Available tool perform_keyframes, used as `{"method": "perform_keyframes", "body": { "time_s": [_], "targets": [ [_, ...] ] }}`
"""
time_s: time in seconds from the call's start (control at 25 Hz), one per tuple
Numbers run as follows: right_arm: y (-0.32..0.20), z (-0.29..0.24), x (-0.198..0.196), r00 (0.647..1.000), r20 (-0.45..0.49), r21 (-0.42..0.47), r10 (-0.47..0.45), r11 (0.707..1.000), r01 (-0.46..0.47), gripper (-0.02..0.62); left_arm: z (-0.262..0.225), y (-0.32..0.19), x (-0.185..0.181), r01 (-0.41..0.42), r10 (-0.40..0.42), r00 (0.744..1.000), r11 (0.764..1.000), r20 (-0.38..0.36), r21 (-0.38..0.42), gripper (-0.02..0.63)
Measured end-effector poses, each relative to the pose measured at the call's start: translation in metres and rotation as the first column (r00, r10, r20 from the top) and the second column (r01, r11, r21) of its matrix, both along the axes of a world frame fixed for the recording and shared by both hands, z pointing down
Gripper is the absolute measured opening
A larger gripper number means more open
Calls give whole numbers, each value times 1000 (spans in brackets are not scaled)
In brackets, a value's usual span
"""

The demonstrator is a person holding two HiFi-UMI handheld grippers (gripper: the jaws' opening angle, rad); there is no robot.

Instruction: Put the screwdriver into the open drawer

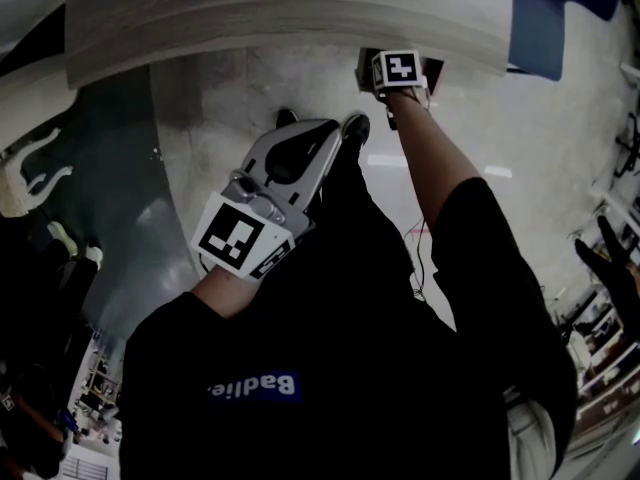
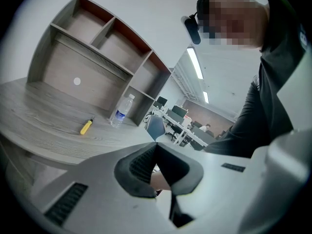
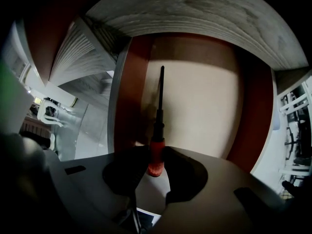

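A screwdriver (image 3: pixel 157 147) with a red handle and a long black shaft stands between the jaws of my right gripper (image 3: pixel 155 155), which is shut on the handle. Its shaft points down into the open drawer (image 3: pixel 129 96), which has red-brown walls and a pale bottom. In the head view my right gripper (image 1: pixel 398 72) reaches out just under the desk's front edge; its jaws are hidden there. My left gripper (image 1: pixel 322 143) is held close to my body, shut, with nothing in it. In its own view the left gripper's (image 2: pixel 156 144) pads meet at the tip.
The grey wooden desk (image 1: pixel 300 13) curves above the drawer. On it lie a yellow-handled screwdriver (image 2: pixel 86 126) and a water bottle (image 2: pixel 122 110), in front of a shelf unit (image 2: pixel 97 57). A blue chair (image 1: pixel 545 28) stands at the right. Pale floor lies below.
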State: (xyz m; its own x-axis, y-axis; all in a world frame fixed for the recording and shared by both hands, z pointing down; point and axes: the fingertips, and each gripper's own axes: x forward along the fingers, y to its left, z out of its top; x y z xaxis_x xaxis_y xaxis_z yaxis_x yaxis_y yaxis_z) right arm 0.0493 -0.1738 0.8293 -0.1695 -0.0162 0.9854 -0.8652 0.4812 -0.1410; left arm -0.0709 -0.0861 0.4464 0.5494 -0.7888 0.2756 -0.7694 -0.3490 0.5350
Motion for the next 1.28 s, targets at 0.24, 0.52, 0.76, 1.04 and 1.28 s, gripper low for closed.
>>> {"method": "perform_keyframes", "body": {
  "time_s": [0.24, 0.52, 0.76, 1.04, 1.28],
  "targets": [
    [2, 1, 3, 999, -36, -10, -8, 1000, 7, 140, 1, 7, -2, -15, 15, 1000, 1000, 9, -2, 2],
    [-3, -9, -6, 992, 101, 5, 71, 997, -72, 183, -7, 9, -2, -20, 20, 1000, 1000, 14, 8, 2],
    [-6, -31, -4, 965, 253, 116, 72, 988, -104, 195, -21, 14, 2, -47, 46, 999, 999, 28, 28, 2],
    [7, -76, 0, 941, 332, 190, 63, 973, -132, 195, -41, 20, 8, -74, 71, 996, 996, 46, 57, 2],
    [14, -131, 0, 915, 403, 271, 30, 951, -151, 193, -64, 17, 15, -103, 99, 994, 990, 46, 94, 2]
  ]
}}
